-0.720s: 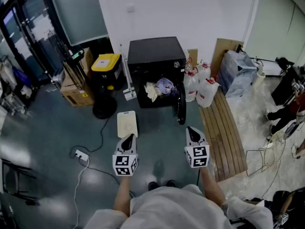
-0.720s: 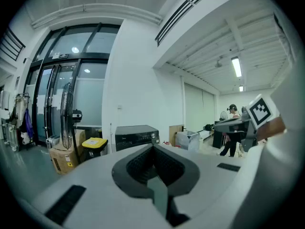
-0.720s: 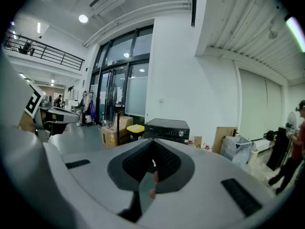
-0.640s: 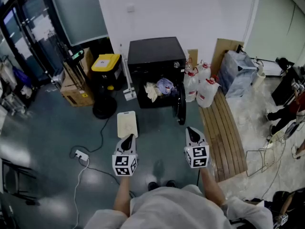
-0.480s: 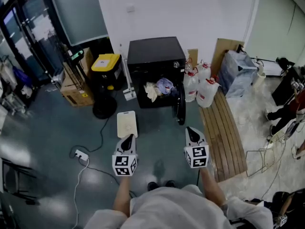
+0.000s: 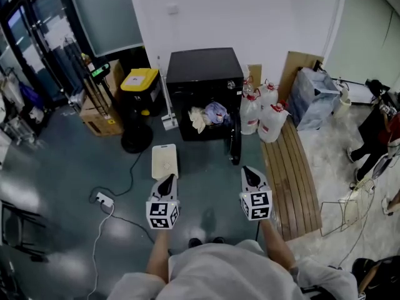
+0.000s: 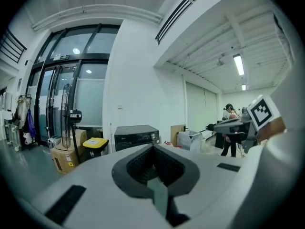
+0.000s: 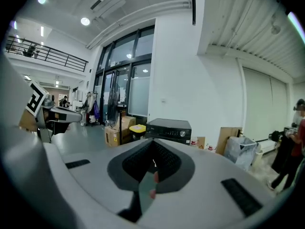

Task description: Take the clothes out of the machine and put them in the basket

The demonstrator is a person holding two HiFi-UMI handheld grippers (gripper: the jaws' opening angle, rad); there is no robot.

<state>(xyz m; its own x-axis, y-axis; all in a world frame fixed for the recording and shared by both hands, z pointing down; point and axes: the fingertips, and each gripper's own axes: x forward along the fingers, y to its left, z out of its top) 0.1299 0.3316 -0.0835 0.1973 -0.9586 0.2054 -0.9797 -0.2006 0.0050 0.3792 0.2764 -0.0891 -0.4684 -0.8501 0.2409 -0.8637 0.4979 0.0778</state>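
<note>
A black machine (image 6: 205, 74) stands against the white wall, its round door (image 6: 235, 144) swung open to the right. Pale and bluish clothes (image 6: 206, 114) lie in its opening. A white basket (image 6: 164, 161) sits on the floor in front, a little left of the door. My left gripper (image 6: 167, 181) hangs just on the near side of the basket, shut and empty. My right gripper (image 6: 249, 172) is level with it to the right, also shut with nothing held. Both point toward the machine (image 7: 136, 136), which the right gripper view shows far ahead (image 8: 169, 130).
A yellow-lidded bin (image 6: 139, 80), a cardboard box (image 6: 100, 114) and a fan base (image 6: 136, 144) stand left of the machine. Water jugs (image 6: 270, 120) and wooden boards (image 6: 294, 174) lie to its right. A power strip (image 6: 100, 199) with cable crosses the floor at left. A person (image 6: 381, 136) stands far right.
</note>
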